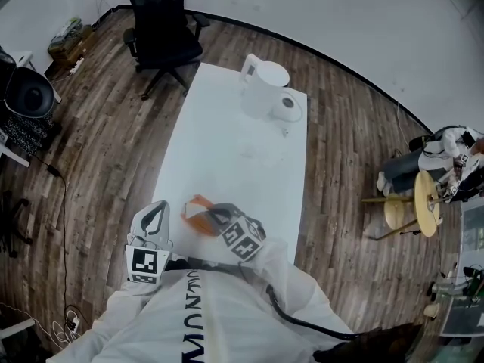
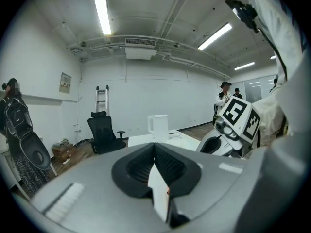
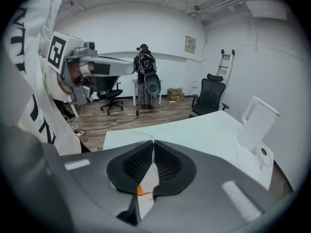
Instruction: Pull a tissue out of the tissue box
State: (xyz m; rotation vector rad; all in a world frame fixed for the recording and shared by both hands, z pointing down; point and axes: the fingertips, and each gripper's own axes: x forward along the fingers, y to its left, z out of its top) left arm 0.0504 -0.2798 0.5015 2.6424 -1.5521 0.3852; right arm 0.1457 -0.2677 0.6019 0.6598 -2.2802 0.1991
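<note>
The orange and white tissue box (image 1: 195, 212) stands near the front edge of the white table (image 1: 227, 142). My right gripper (image 1: 215, 215) reaches over the box from the right. In the right gripper view its jaws (image 3: 153, 147) are shut, with a white tissue (image 3: 147, 178) pinched in the slit and a bit of orange box (image 3: 140, 190) below. My left gripper (image 1: 159, 207) hovers left of the box, apart from it. Its jaws (image 2: 154, 149) meet at the tips; a white strip with an orange fleck shows in the slit below them.
A white kettle (image 1: 261, 85) and its round base (image 1: 287, 108) stand at the table's far end. A black office chair (image 1: 160, 29) is behind the table's far left corner. A small round side table (image 1: 423, 203) and people are at the right.
</note>
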